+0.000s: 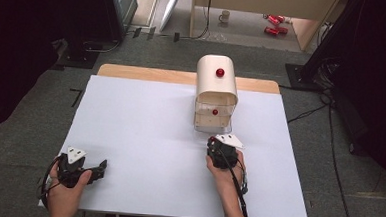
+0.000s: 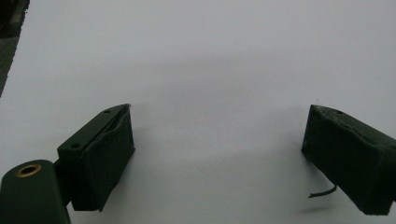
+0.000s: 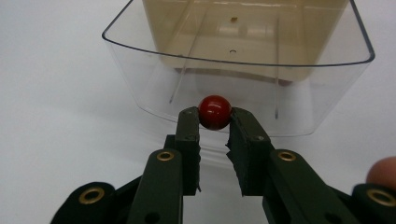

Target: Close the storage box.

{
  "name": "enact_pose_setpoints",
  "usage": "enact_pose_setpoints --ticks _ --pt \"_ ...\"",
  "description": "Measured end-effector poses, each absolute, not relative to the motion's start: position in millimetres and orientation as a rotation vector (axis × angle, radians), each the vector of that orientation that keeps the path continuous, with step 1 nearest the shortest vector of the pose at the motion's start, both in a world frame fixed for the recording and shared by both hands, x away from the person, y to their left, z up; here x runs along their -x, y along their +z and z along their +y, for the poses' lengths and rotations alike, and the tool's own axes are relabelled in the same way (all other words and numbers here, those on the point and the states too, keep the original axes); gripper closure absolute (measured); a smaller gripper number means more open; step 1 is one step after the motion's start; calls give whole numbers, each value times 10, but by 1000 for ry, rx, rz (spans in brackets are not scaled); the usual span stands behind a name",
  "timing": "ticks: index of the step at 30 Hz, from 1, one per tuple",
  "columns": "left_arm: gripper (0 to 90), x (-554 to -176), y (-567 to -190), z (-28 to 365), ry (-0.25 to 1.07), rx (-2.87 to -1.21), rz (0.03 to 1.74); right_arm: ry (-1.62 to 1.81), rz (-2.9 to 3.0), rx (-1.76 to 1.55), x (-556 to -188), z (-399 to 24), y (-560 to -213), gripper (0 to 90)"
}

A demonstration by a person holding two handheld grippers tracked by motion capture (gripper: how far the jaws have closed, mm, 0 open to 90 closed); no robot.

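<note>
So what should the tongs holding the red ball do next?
Probably pull gently straight back. The right tongs are shut on the red knob of the clear drawer, already partly out of the cream cabinet, so pulling should slide it farther.

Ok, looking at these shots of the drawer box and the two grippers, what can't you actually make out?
- High view: the right gripper jaws are hidden under its grey plate.
- High view: the red items on the far floor are too small to identify.
- Right gripper view: the cream box top is cut off by the frame edge.
</note>
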State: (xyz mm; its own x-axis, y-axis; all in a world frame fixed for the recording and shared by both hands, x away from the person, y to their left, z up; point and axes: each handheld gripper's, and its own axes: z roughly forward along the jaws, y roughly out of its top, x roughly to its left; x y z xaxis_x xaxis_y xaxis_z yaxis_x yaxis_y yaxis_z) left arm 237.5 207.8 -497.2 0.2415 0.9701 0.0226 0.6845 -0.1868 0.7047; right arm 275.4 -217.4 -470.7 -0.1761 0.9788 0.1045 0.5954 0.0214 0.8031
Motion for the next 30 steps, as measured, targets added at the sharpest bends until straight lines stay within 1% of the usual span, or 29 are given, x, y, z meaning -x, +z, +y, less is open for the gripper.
enact_pose_setpoints --ticks 30 --pt "92 -2376 -4972 2079 646 -1947 1507 1000 1823 -1599 -3056 -2172 -4695 754"
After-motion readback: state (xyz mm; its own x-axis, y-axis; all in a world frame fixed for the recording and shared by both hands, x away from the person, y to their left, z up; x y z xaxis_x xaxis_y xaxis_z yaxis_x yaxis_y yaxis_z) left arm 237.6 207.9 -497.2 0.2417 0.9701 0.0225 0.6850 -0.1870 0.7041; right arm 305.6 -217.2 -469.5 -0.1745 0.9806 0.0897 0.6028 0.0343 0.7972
